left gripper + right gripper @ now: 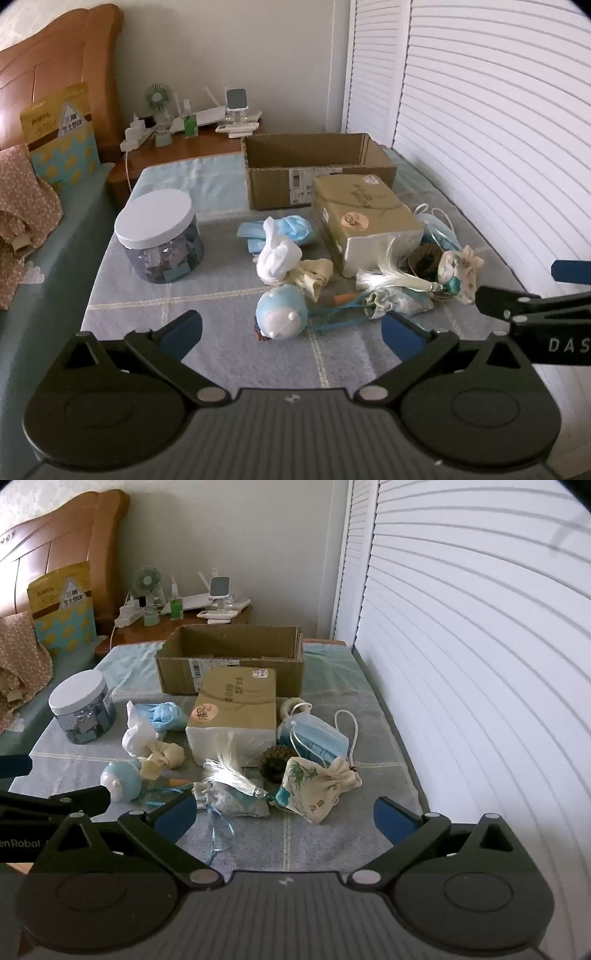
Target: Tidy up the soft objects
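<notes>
Soft things lie on a grey-blue checked cloth (207,306): a blue-and-white plush (282,312), a white sock bundle (277,260), a beige knotted cloth (316,275), crumpled blue masks (284,229), a white tassel (388,275), a grey sachet (236,797) and a printed drawstring pouch (314,790). An open cardboard box (317,170) stands behind them. My left gripper (291,332) is open and empty, just in front of the plush. My right gripper (284,818) is open and empty, in front of the pouch.
A closed paper-wrapped box (365,221) stands among the items. A white-lidded jar (160,236) stands at the left. Blue face masks (314,738) lie by the box. A bedside table (177,147) with a fan lies behind; louvred doors (480,664) close the right side.
</notes>
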A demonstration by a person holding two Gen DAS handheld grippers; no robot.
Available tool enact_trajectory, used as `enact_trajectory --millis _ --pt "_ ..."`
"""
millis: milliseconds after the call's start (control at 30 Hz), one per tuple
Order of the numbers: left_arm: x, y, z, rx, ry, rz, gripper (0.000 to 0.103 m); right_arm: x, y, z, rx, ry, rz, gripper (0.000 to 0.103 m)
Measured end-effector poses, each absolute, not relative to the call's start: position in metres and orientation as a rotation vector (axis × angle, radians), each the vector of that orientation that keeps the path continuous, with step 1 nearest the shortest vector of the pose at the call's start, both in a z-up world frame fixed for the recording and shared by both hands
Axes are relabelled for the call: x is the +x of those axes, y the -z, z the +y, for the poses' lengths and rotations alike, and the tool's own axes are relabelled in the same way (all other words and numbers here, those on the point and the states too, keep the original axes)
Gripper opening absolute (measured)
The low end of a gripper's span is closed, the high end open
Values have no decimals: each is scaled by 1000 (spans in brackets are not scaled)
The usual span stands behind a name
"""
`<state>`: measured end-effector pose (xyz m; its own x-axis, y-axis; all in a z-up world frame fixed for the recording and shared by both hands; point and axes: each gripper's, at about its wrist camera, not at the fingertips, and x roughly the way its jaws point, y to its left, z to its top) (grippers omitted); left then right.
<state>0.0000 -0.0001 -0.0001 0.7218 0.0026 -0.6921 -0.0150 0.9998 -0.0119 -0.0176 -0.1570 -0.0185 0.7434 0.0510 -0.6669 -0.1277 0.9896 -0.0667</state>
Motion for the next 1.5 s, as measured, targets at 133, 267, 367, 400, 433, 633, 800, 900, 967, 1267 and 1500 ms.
enact_trajectory --millis 133,267,367,400,433,633,800,900,967,1267,1500 --pt "1 -1 -2 -14 -18 767 102 -18 19 -156 -115 -96 726 103" --pt "-3 -1 -5 -15 -16 758 102 -19 18 -158 -109 -95 723 103" --pt "-3 -2 -5 -22 -17 754 102 -21 16 -161 -104 -95 719 103" --pt "-3 -3 -5 -22 -18 754 102 -19 17 -161 -102 -95 721 103" --pt "-4 -4 -4 -23 -16 753 102 -20 16 -161 -101 -97 721 103" --pt "-4 -3 -3 -27 -13 753 102 -21 16 -161 -101 -96 720 103" --pt "-4 -4 -3 -28 -13 754 102 -21 15 -162 -100 -93 718 103" --pt "-4 -4 -3 -28 -13 753 102 -22 15 -162 -98 -92 717 103" --pt "-4 -4 -3 -28 -14 755 102 -21 15 -162 -98 -93 718 103" --pt "-5 -4 -3 -30 -13 754 102 -21 14 -162 -99 -93 717 103" --pt "-5 -4 -3 -31 -14 755 102 -21 14 -163 -99 -94 717 103"
